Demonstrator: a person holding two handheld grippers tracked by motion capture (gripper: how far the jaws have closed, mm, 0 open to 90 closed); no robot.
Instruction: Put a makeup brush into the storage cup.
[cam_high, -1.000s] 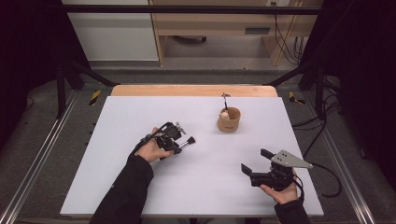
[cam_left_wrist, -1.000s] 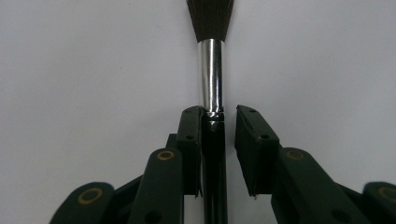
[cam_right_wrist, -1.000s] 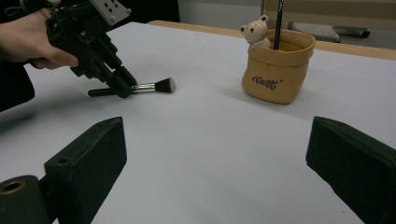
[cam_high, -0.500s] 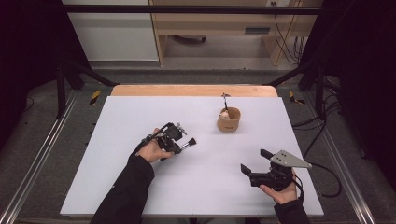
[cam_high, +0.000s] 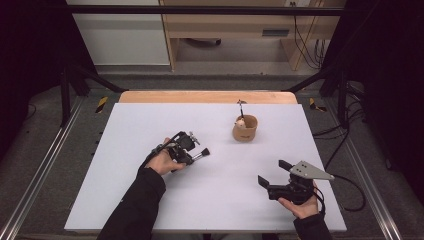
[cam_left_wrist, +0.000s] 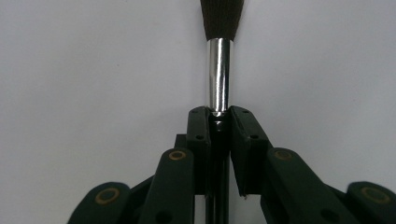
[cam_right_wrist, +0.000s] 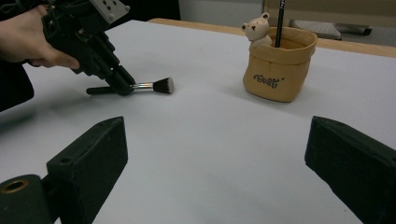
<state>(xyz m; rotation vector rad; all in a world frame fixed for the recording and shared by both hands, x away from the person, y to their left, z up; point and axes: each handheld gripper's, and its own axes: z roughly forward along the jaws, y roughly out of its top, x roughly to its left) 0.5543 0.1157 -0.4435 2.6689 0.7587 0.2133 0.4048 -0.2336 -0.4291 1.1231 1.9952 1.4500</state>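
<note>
Now the left tool (cam_high: 192, 152) is closed tight on a makeup brush (cam_left_wrist: 219, 70), gripping its handle just below the silver collar, low over the white surface (cam_high: 150, 120). Nearby, the right tool (cam_high: 272, 172) hangs wide open and empty, well apart from the tan pot (cam_right_wrist: 278, 65) with a bear figure.

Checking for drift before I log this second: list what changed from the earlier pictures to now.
Nothing visibly changed. The left hand-held gripper is shut on the brush as before, the right hand-held gripper is open as before, and the pot is where it was.
</note>
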